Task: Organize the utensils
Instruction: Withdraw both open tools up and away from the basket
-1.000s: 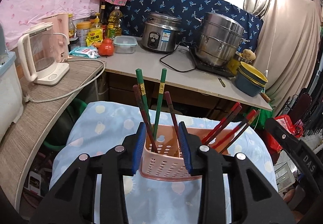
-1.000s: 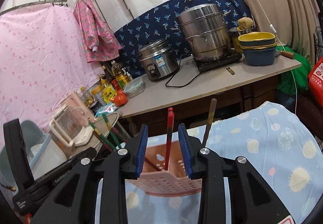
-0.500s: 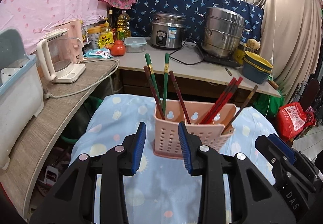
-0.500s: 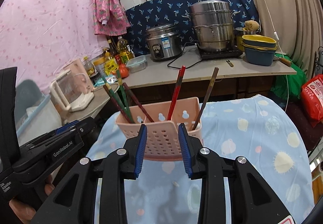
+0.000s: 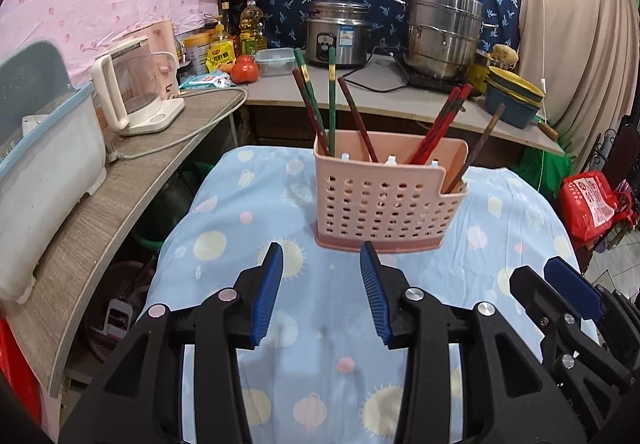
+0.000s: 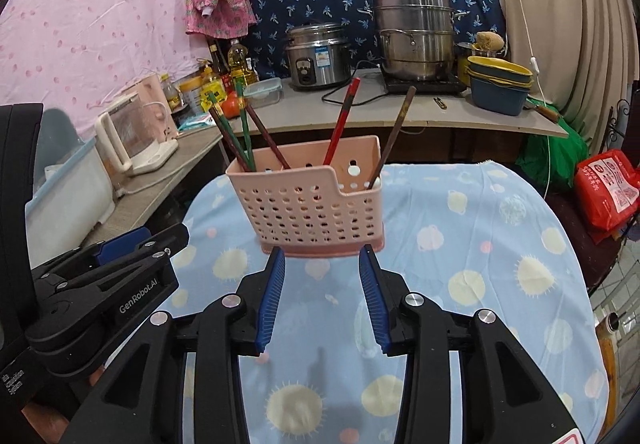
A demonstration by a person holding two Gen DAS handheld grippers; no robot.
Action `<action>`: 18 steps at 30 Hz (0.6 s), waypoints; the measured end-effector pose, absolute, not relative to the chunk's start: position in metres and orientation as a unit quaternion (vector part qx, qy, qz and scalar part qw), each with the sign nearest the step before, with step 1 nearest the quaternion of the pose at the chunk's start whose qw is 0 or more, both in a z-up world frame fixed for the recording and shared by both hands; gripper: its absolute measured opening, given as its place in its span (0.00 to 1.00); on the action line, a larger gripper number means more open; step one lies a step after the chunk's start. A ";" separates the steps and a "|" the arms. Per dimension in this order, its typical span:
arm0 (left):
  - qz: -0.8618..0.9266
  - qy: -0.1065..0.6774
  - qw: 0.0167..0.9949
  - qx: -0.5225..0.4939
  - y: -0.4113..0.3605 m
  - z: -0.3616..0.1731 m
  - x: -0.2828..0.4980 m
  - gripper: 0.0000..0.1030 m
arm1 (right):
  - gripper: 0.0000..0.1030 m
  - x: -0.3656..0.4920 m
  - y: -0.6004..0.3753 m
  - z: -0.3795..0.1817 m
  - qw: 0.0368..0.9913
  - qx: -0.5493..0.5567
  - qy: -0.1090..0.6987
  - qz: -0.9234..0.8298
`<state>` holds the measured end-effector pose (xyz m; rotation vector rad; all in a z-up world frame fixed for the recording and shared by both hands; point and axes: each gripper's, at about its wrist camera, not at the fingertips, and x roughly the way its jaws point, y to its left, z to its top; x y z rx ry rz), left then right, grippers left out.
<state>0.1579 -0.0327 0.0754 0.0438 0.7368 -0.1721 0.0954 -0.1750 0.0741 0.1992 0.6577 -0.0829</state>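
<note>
L gripper [image 5: 321, 258]: jaws opening, blue ribbed pads [image 5: 267, 294] apart w/ nothing between, only the light-blue cloth w/ pale sun and planet print [image 5: 248, 219] under them. The pink perforated plastic utensil caddy [image 5: 380, 203] stands upright on that cloth at 12–1 o'clock of the tips, just beyond, not touching.

R gripper [image 6: 322, 256]: jaws also opening, blue pads [image 6: 272, 294] apart, empty gap. Caddy base sits at 12 o'clock right at the tips; can't tell if the pads touch it, but they aren't pressing on it. L gripper body shows at 9 o'clock in the R view; R gripper shows at 3–4 o'clock in the L view.

In the caddy: green chopsticks [image 5: 331, 95] and dark brown-red chopsticks [image 5: 358, 121] lean in the L compartment, red chopsticks [image 5: 440, 123] mid-R, one dull brown chopstick [image 5: 478, 147] in the low-cut R end. All stand tilted, tips up.

Farther out at 12 o'clock: grey counter [image 5: 400, 103] w/ steel rice cooker [image 5: 338, 33], stacked steel steamer pot [image 5: 442, 29], clear lidded food box [image 5: 274, 61]. At 1–2 o'clock, yellow and blue nested bowls [image 5: 512, 99]. At 10 o'clock, white glass electric kettle [image 5: 136, 87] on a wood-grain side shelf [image 5: 120, 187]; red tomato [image 5: 245, 68] near bottles. At 3 o'clock, red printed bag [image 5: 592, 203].
</note>
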 end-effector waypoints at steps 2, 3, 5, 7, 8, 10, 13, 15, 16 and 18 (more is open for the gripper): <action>-0.083 0.363 0.928 0.023 -0.033 0.072 0.154 0.42 | 0.37 0.091 -0.174 0.070 0.939 0.096 0.327 -0.041; -0.081 0.364 0.927 0.024 -0.032 0.070 0.151 0.45 | 0.37 0.088 -0.173 0.068 0.938 0.094 0.330 -0.043; -0.079 0.366 0.927 0.029 -0.033 0.066 0.147 0.46 | 0.37 0.084 -0.172 0.064 0.937 0.092 0.335 -0.043; -0.080 0.370 0.925 0.031 -0.034 0.062 0.143 0.46 | 0.37 0.083 -0.171 0.062 0.935 0.091 0.340 -0.044; -0.081 0.373 0.924 0.033 -0.034 0.059 0.141 0.46 | 0.38 0.082 -0.170 0.060 0.935 0.089 0.342 -0.044; -0.082 0.377 0.922 0.034 -0.034 0.055 0.138 0.47 | 0.38 0.081 -0.168 0.059 0.933 0.087 0.345 -0.044; -0.080 0.382 0.920 0.038 -0.035 0.049 0.134 0.48 | 0.44 0.077 -0.166 0.056 0.932 0.084 0.349 -0.045; -0.075 0.384 0.920 0.040 -0.034 0.047 0.133 0.53 | 0.46 0.077 -0.165 0.056 0.932 0.080 0.350 -0.050; -0.073 0.384 0.920 0.041 -0.034 0.045 0.132 0.54 | 0.48 0.076 -0.164 0.056 0.932 0.078 0.351 -0.051; -0.068 0.384 0.920 0.041 -0.031 0.044 0.131 0.59 | 0.52 0.076 -0.165 0.055 0.932 0.073 0.352 -0.057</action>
